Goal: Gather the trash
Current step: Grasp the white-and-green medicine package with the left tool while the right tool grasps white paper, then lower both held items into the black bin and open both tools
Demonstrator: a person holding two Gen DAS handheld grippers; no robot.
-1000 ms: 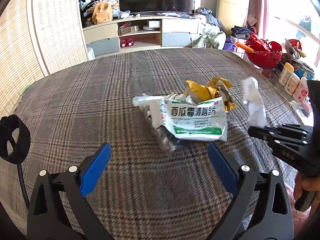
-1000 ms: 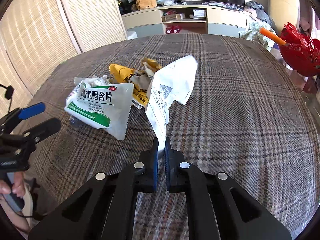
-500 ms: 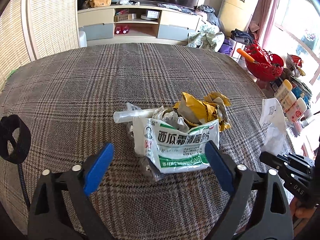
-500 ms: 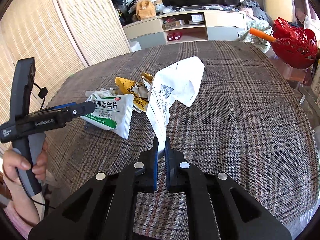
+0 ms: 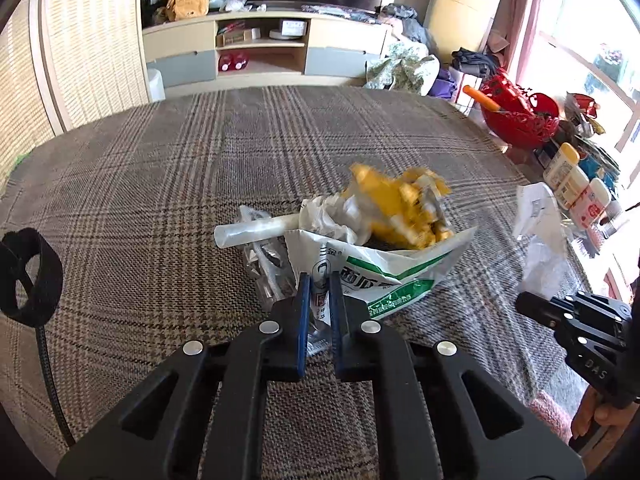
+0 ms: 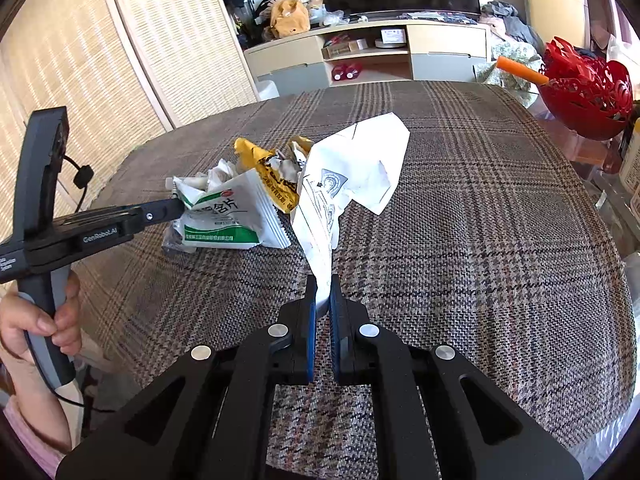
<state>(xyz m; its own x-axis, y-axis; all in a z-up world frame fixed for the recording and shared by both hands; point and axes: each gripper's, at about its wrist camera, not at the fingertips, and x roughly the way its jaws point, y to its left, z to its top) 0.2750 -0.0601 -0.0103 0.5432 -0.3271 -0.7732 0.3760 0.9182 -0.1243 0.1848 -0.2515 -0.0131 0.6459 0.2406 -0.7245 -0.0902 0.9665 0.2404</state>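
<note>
A trash pile lies mid-table: a white and green packet (image 5: 392, 276), a crumpled yellow wrapper (image 5: 392, 200) and a clear plastic tube (image 5: 256, 230). My left gripper (image 5: 318, 280) is closing, its blue pads pressing on the packet's near edge, which tilts up. From the right wrist view the left gripper (image 6: 176, 208) meets the packet (image 6: 228, 220) from the left, with the yellow wrapper (image 6: 272, 172) behind. My right gripper (image 6: 323, 280) is shut on the bottom end of a white paper (image 6: 352, 176) that stands up from its jaws; the paper (image 5: 540, 232) hangs right of the pile.
A plaid cloth (image 5: 160, 184) covers the round table. A red basket (image 5: 520, 120) and several bottles (image 5: 568, 176) crowd the right edge. A low TV cabinet (image 5: 260, 52) stands beyond. A person's hand (image 6: 40, 320) grips the left handle.
The left jaws went from wide apart to closed on the packet's near edge, after moving in over the pile. The right gripper kept still, holding the paper.
</note>
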